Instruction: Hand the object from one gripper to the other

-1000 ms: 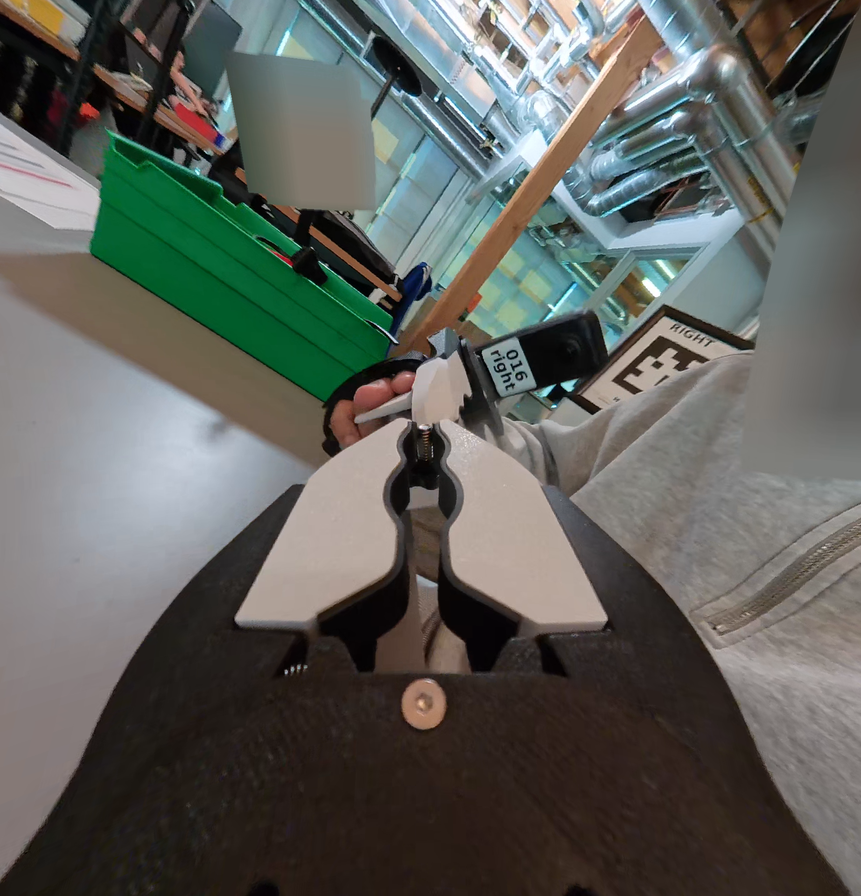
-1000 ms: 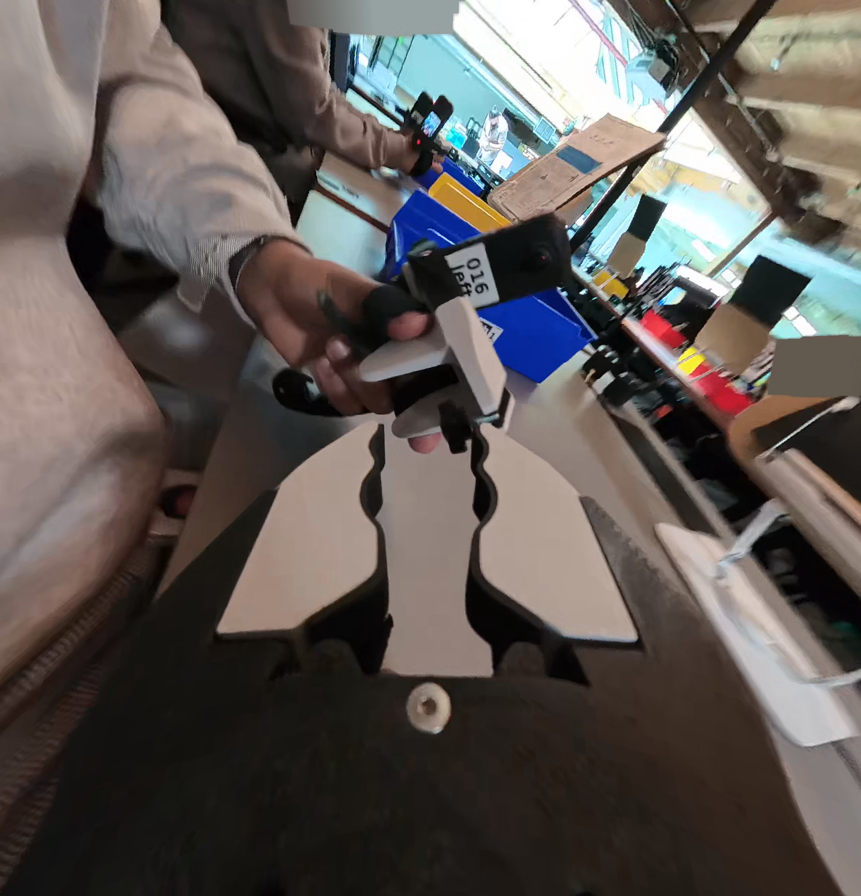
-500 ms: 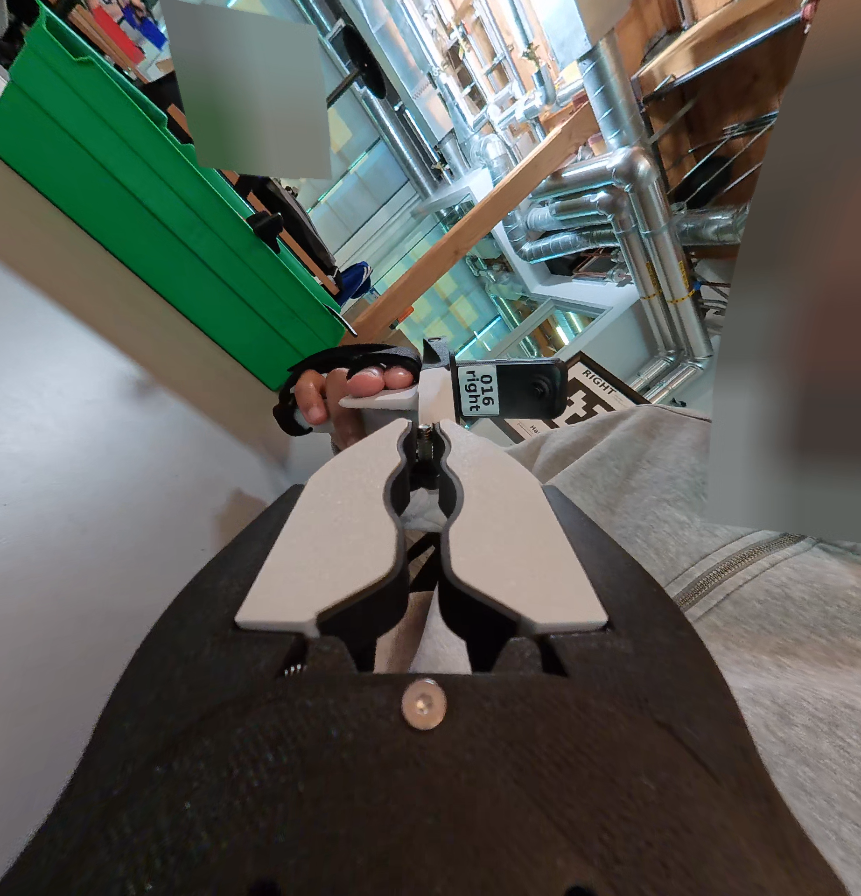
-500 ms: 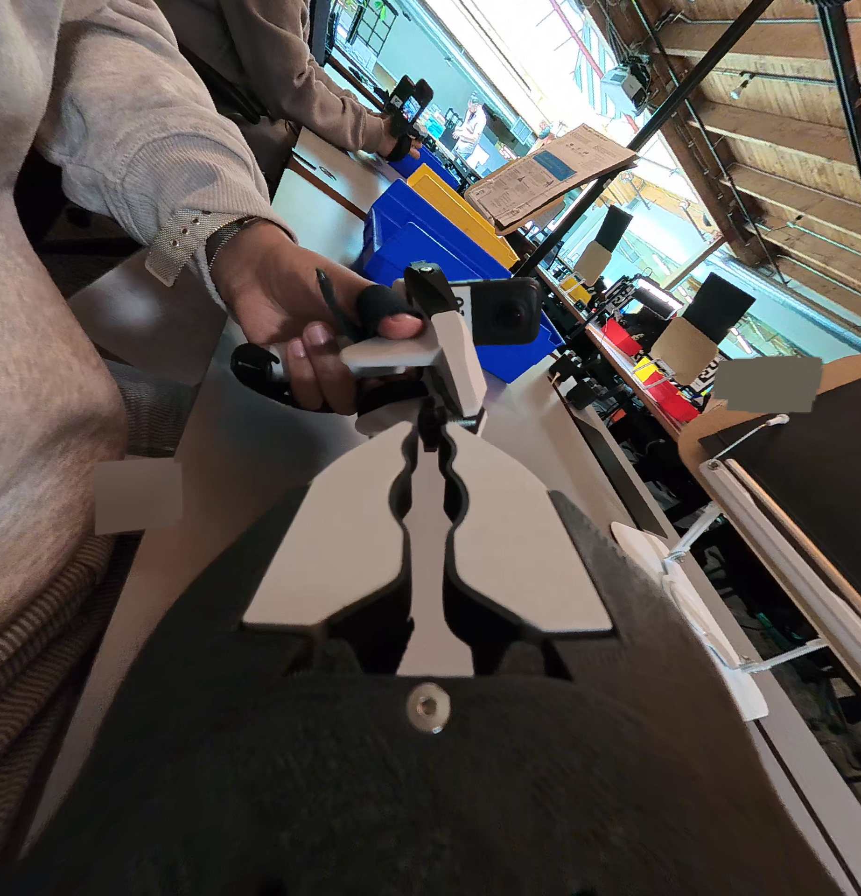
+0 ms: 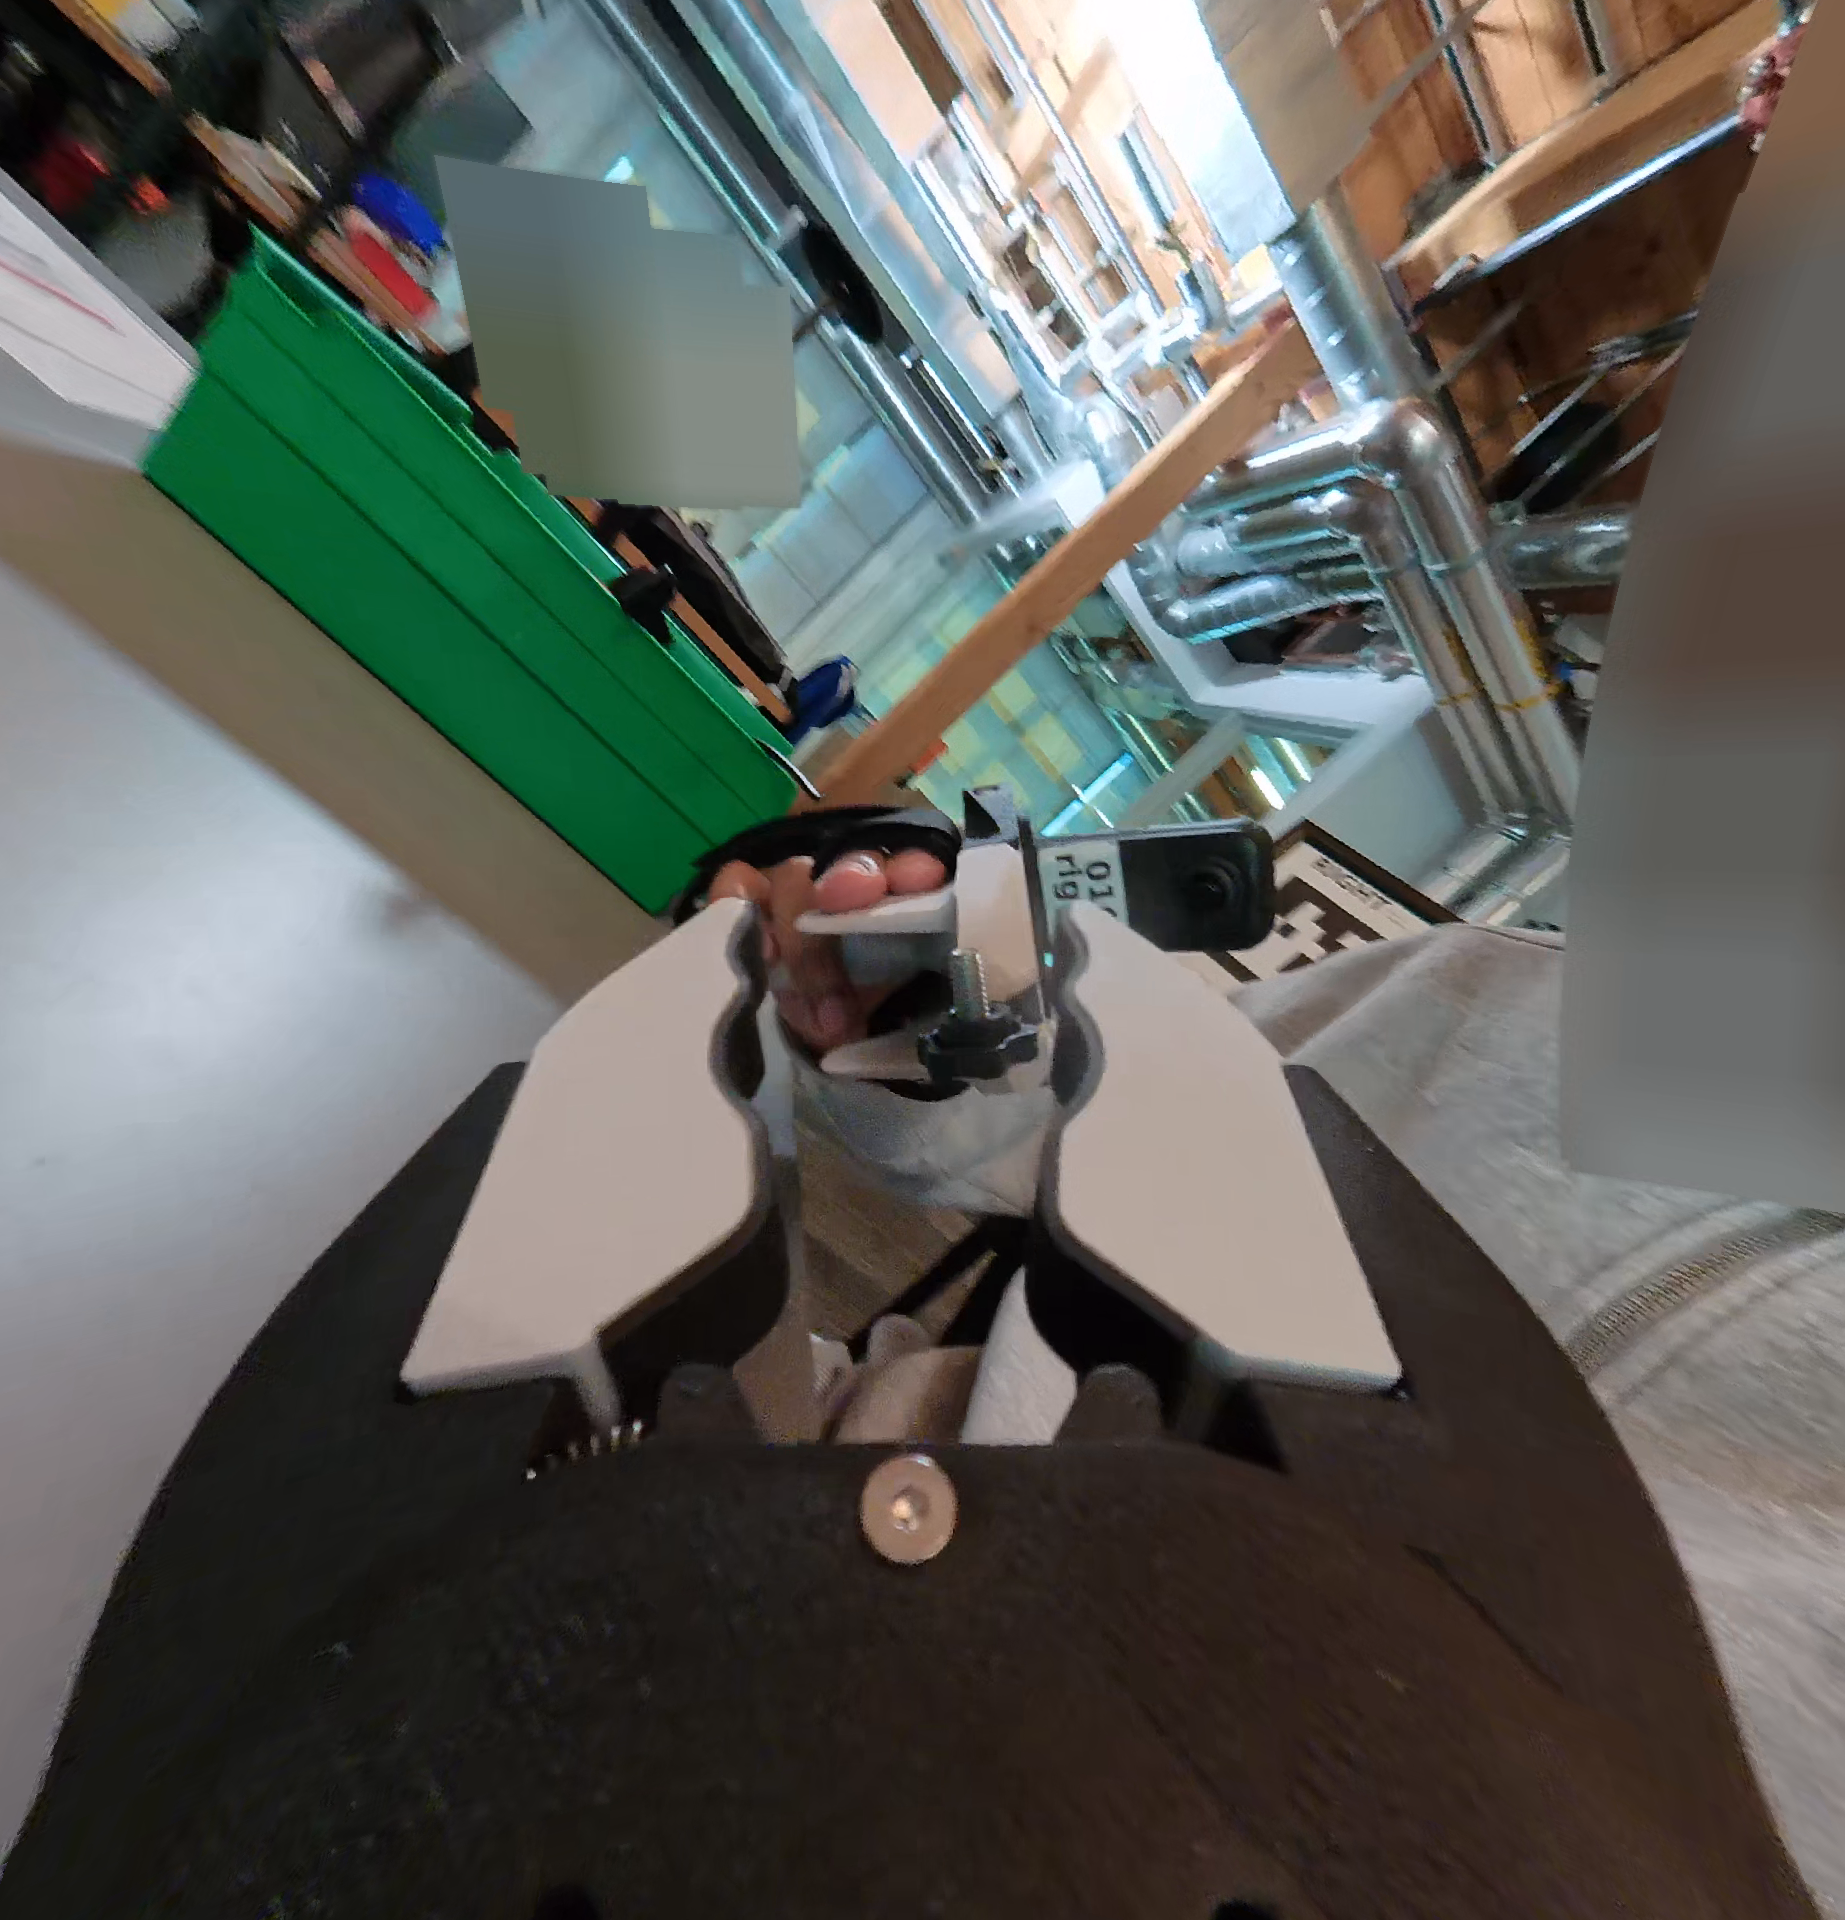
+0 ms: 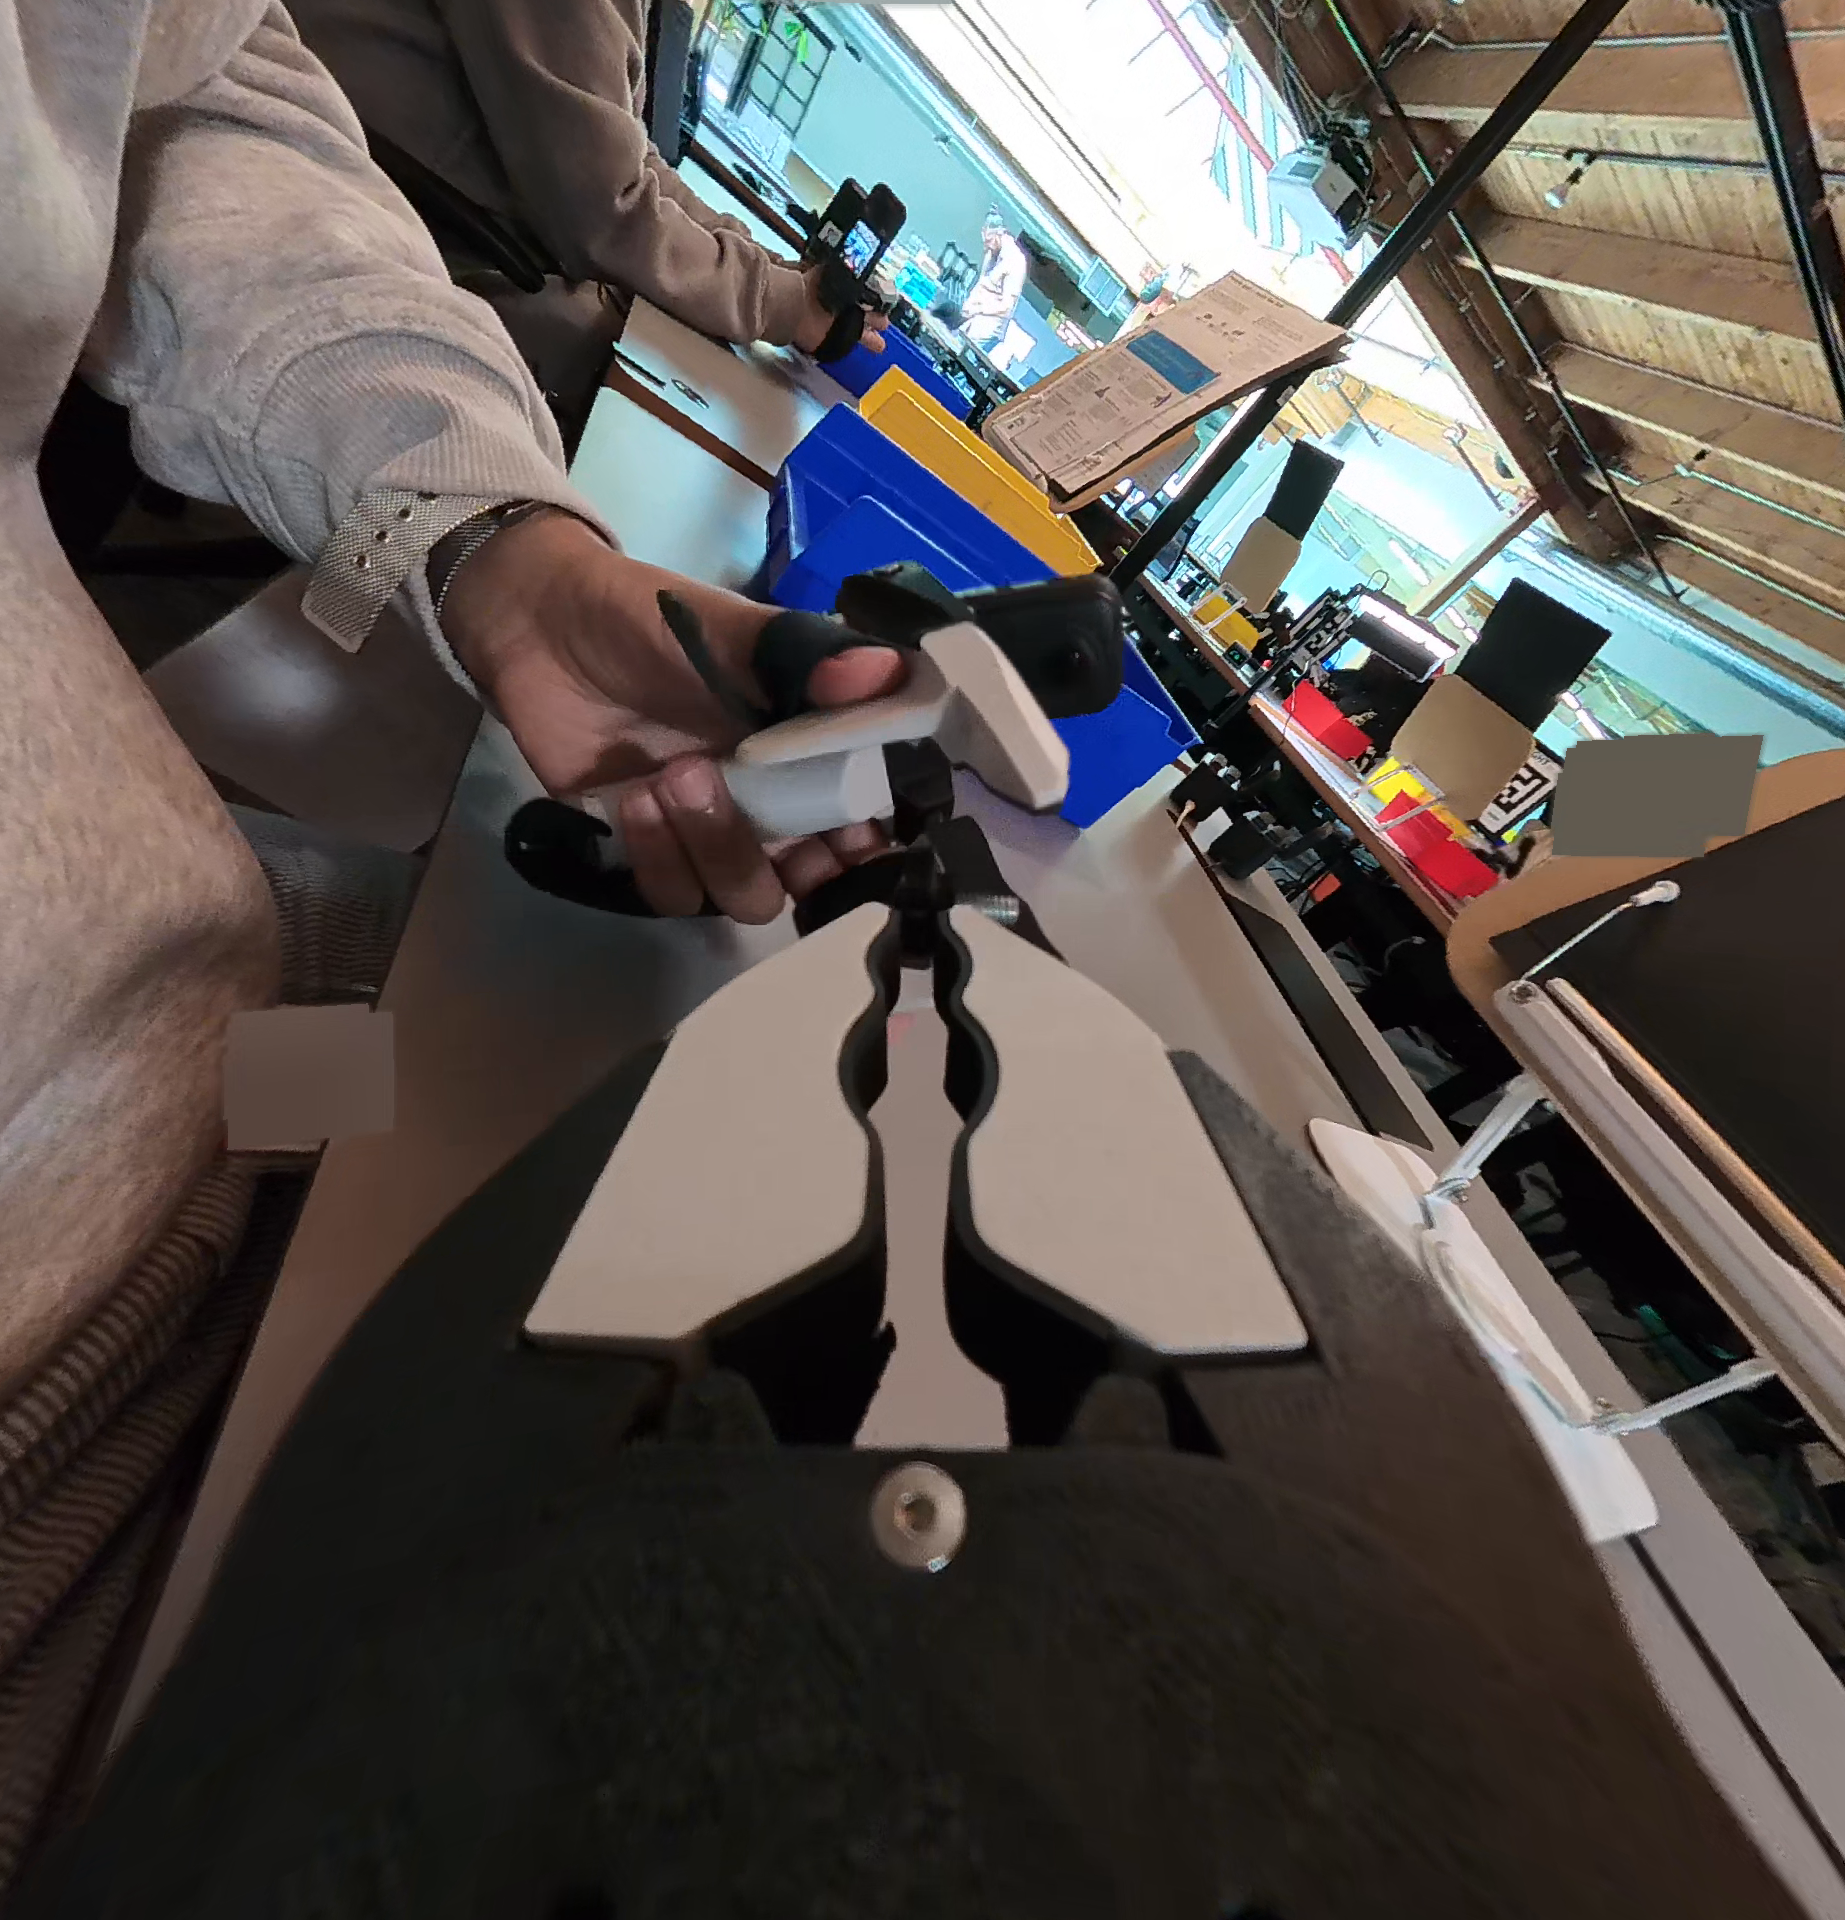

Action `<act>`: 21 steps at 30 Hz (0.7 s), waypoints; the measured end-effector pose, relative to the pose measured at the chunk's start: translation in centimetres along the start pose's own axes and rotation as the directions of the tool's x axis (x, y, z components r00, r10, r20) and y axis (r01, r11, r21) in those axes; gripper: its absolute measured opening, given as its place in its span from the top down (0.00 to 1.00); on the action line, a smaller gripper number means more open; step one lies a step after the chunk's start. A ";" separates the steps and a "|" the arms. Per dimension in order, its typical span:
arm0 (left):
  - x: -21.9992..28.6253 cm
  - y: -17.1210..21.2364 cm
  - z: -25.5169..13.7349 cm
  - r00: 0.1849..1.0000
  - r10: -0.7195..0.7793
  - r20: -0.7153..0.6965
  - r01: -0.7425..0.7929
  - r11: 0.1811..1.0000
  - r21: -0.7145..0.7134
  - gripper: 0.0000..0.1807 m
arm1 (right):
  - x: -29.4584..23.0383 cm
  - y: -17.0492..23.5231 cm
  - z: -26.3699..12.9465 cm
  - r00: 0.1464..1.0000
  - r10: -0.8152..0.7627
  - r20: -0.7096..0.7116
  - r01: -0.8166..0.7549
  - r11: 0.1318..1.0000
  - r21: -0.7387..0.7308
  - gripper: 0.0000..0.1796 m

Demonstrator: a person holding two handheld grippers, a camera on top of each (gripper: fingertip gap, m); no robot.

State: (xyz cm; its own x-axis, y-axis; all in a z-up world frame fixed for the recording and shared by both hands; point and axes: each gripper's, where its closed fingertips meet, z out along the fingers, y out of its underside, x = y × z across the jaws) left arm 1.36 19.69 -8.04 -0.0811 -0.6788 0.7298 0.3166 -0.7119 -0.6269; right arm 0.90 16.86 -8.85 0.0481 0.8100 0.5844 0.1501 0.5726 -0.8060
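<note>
The left claw [image 5: 907, 971] stands spread, its matte grey fingers [image 5: 627, 1143] wavy-edged on a rough black body. Between their tips hangs a star-shaped black knob screw [image 5: 975, 1044] with a threaded metal stem, pinched by the right claw [image 6: 923, 925], whose grey fingers [image 6: 1094, 1143] press together on it. A white label [image 5: 1079, 883] with printed characters sits on the far claw's camera mount. Glossy green bins [image 5: 430, 582] stand at far left on the pale desk [image 5: 170, 987].

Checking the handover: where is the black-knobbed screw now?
Right wrist view, centre: black-knobbed metal screw clamped in right tongs' tips, open left tongs just beyond.
</note>
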 end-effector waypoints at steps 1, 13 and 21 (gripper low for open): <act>-0.2 -0.4 -0.1 1.000 0.021 0.023 -0.021 1.000 0.019 0.68 | 0.1 0.0 0.0 1.000 0.015 -0.002 -0.015 1.000 0.002 0.97; 1.0 0.1 -0.2 0.940 0.331 0.079 -0.323 0.941 -0.096 0.93 | 2.1 0.4 -0.7 0.758 0.644 0.099 -0.651 0.757 0.058 0.97; 0.9 0.7 0.0 0.938 0.340 0.071 -0.330 0.936 -0.123 0.93 | 2.1 0.8 -0.8 0.622 0.766 0.159 -0.780 0.624 0.044 0.97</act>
State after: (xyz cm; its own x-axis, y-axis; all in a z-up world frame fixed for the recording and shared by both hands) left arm 1.52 18.64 -7.83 0.0992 -0.8658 0.4904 0.2068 -0.4641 -0.8613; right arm 1.89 18.90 -8.22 -0.0119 0.9631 -0.2688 0.0125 -0.2687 -0.9632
